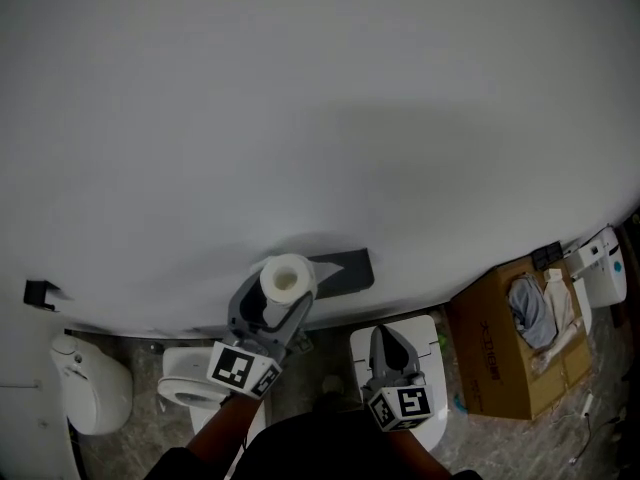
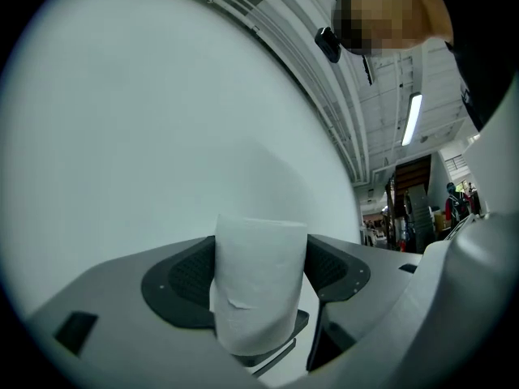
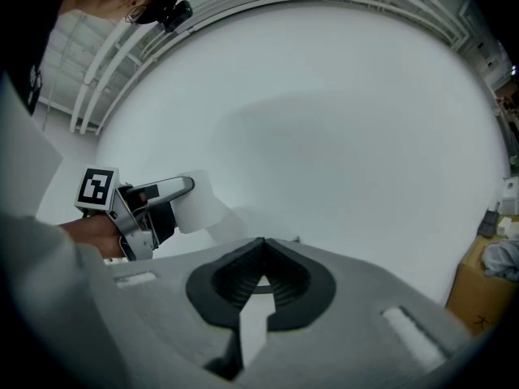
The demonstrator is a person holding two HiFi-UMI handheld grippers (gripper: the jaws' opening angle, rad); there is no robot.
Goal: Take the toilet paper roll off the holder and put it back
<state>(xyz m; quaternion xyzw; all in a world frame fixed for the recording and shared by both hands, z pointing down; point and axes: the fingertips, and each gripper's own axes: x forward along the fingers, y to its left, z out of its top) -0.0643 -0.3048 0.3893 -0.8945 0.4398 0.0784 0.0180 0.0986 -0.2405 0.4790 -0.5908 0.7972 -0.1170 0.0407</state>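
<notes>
A white toilet paper roll [image 1: 287, 278] stands upright between the grey fingers of my left gripper [image 1: 272, 308], held up in front of the white wall. In the left gripper view the roll [image 2: 259, 286] fills the gap and both dark pads [image 2: 182, 278] press on its sides. The dark grey holder [image 1: 345, 271] sticks out from the wall just right of the roll, with nothing on it. My right gripper [image 1: 390, 340] hangs lower and to the right, shut, its tips [image 3: 261, 250] meeting with nothing between them. The right gripper view also shows the roll [image 3: 195, 205] in the left gripper.
Below the wall stand a white toilet [image 1: 190, 388] and a white fixture [image 1: 92, 388] at the left. An open cardboard box [image 1: 500, 358] with cloth in it sits at the right, beside a white device [image 1: 605, 268]. A small black fitting [image 1: 40, 293] is on the wall.
</notes>
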